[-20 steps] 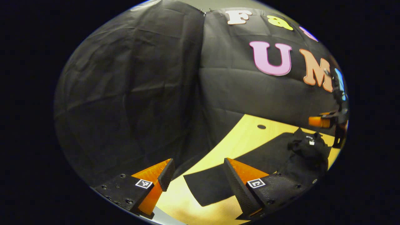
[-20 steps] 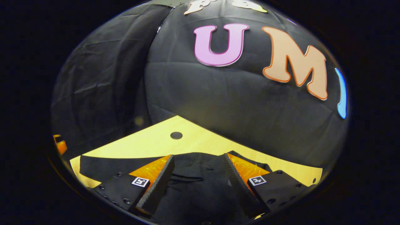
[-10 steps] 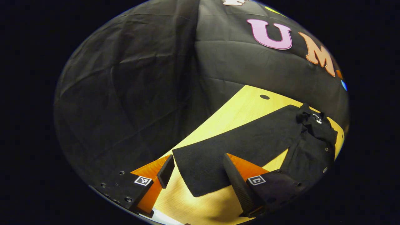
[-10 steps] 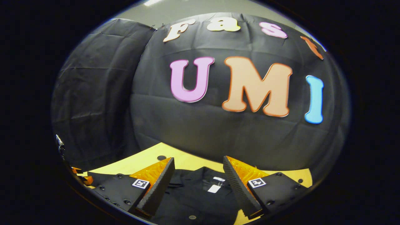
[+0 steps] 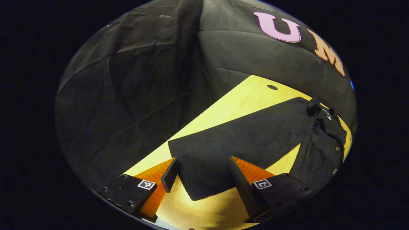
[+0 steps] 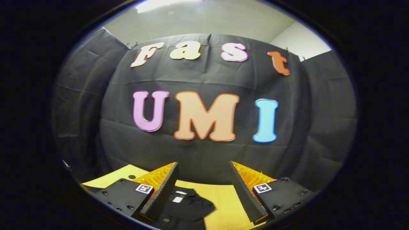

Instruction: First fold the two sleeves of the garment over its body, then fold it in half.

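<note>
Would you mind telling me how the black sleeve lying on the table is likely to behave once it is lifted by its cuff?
The sleeve lies flat against the table, so it is probably floppy and will drape. Its cloth looks thin, likely light. The garment bunches at the collar, so it may drag and wrinkle.

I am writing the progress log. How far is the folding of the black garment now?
Nothing looks folded yet. The black garment lies on the wooden table with one sleeve stretched flat, away from the body. The left gripper is open, its fingers either side of the cuff. The right gripper is open, above the collar. Both sleeve folds and the halving remain.
</note>
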### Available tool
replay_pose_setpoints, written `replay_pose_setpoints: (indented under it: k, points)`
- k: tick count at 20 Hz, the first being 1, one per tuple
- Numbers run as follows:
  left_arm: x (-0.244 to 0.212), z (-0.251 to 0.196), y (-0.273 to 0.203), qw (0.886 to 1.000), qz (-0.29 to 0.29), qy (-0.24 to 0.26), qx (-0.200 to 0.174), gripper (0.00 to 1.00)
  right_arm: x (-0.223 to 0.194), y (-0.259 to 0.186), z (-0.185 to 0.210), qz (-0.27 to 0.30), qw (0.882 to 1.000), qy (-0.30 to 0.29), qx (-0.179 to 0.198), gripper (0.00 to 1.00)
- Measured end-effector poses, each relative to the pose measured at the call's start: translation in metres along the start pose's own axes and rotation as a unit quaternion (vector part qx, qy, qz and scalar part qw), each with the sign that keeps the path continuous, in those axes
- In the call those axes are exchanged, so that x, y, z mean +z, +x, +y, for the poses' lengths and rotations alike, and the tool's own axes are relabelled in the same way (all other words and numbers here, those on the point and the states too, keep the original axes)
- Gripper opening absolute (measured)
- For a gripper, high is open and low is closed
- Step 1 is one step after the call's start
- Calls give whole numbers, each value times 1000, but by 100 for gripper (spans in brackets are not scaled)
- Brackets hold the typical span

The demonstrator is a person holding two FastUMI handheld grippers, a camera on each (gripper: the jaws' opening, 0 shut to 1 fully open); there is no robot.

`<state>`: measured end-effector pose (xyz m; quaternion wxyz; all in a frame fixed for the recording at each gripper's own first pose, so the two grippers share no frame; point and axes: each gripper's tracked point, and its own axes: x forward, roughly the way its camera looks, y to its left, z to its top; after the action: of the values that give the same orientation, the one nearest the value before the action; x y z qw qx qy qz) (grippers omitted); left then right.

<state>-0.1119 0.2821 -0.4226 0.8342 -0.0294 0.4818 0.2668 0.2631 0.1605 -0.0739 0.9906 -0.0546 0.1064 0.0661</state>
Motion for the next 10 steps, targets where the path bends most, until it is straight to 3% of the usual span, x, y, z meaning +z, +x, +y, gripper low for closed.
replay_pose_setpoints:
  k: [4,10]
  points:
    - [-2,2,-1,1000,-6,4,5,95,10,-24,-43,-11,999,19,-39,95]
    - [-2,-6,-1,1000,-26,5,-9,92,13,-60,-86,-24,996,5,-83,100]
